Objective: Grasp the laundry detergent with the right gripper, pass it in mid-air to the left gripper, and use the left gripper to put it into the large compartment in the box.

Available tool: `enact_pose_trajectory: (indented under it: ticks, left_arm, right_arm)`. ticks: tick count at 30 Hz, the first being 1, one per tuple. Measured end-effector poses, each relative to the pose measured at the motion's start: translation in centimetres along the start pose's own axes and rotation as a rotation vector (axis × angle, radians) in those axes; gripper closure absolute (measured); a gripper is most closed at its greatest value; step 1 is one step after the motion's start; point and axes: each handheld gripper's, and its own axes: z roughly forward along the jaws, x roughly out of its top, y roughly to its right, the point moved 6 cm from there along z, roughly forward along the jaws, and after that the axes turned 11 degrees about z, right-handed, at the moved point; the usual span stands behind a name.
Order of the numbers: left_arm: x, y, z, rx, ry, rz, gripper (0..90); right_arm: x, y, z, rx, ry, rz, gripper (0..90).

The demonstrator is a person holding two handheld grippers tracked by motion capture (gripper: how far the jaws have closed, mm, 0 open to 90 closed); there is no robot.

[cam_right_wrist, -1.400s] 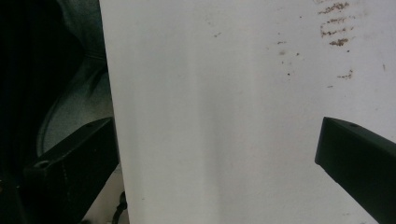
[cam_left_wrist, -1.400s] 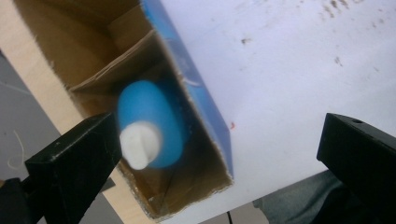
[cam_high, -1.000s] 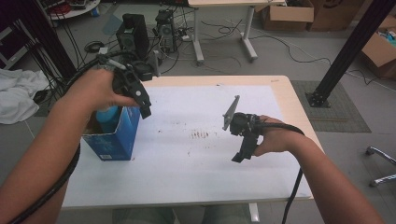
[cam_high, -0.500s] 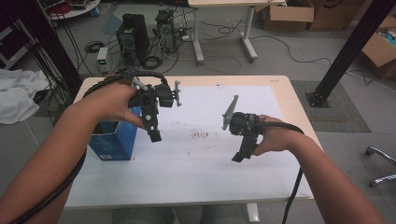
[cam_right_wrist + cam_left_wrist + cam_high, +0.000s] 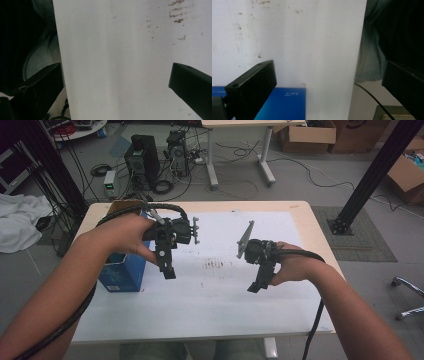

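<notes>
Blue box [image 5: 120, 272], black grippers, white brown-speckled table cover [image 5: 210, 300].

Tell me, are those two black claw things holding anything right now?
No, nothing. The left gripper and the right gripper both hang over the white table with jaws wide apart and empty. The blue box stands untouched beside the left one.

In the high view the person's left forearm covers the top of the blue box [image 5: 120, 272]. In the left gripper view the bottom edge cuts that box off, and its small white print is unreadable. Both gripper views crop the bench [image 5: 120, 62].
</notes>
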Motion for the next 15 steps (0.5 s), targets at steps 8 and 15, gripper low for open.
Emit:
enact_pose_trajectory:
  ticks: [8,15]
  left_arm:
    - [0.35,-0.22,0.23,-0.006,0.003,0.010,0.1]
    - [0.57,-0.40,0.30,-0.010,0.009,0.014,0.1]
  right_arm:
    - [-0.05,0.24,-0.04,-0.003,0.001,-0.001,0.0]
    - [-0.04,0.27,-0.01,0.001,-0.001,0.002,0.0]
